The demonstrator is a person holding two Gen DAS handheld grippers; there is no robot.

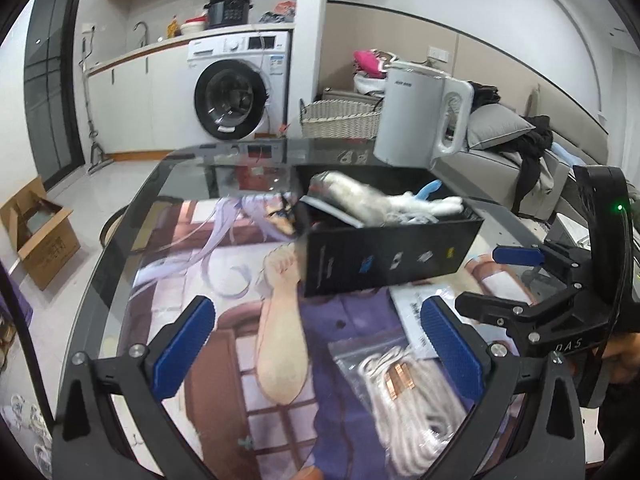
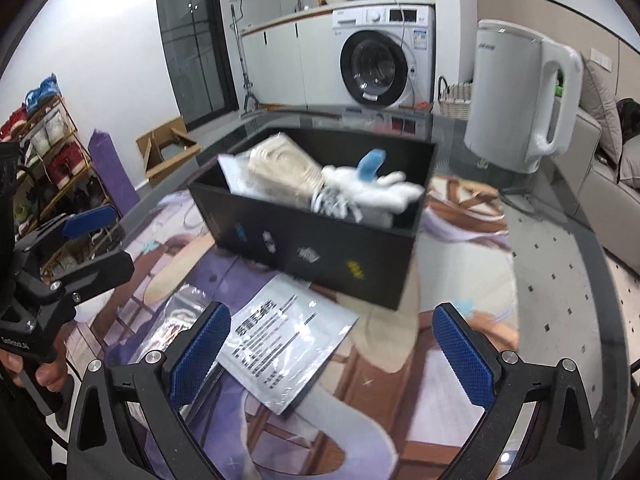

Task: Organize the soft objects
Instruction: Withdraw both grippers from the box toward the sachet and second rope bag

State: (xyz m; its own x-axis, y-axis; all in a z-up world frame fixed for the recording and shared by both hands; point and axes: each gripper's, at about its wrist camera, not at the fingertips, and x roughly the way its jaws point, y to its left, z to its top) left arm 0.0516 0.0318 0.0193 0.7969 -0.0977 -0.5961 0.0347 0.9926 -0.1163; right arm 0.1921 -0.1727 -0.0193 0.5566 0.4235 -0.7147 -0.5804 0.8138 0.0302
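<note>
A black box [image 1: 390,254] [image 2: 320,248] stands on the printed mat and holds soft things: a white plush toy [image 1: 424,204] [image 2: 376,190] with a blue part, a cream bundle in plastic [image 2: 280,168] and a striped cloth [image 2: 332,204]. A clear bag of white rope [image 1: 404,404] lies near my left gripper [image 1: 316,344], which is open and empty. A flat white packet with print [image 2: 280,336] [image 1: 412,308] lies in front of the box. My right gripper [image 2: 330,352] is open and empty above it.
A white electric kettle [image 1: 420,120] [image 2: 520,100] stands behind the box on the glass table [image 1: 120,232]. A wicker basket [image 1: 340,118], a washing machine [image 1: 236,84], a sofa with cushions [image 1: 500,136], a cardboard box [image 1: 40,232] and a shoe rack [image 2: 48,152] surround the table.
</note>
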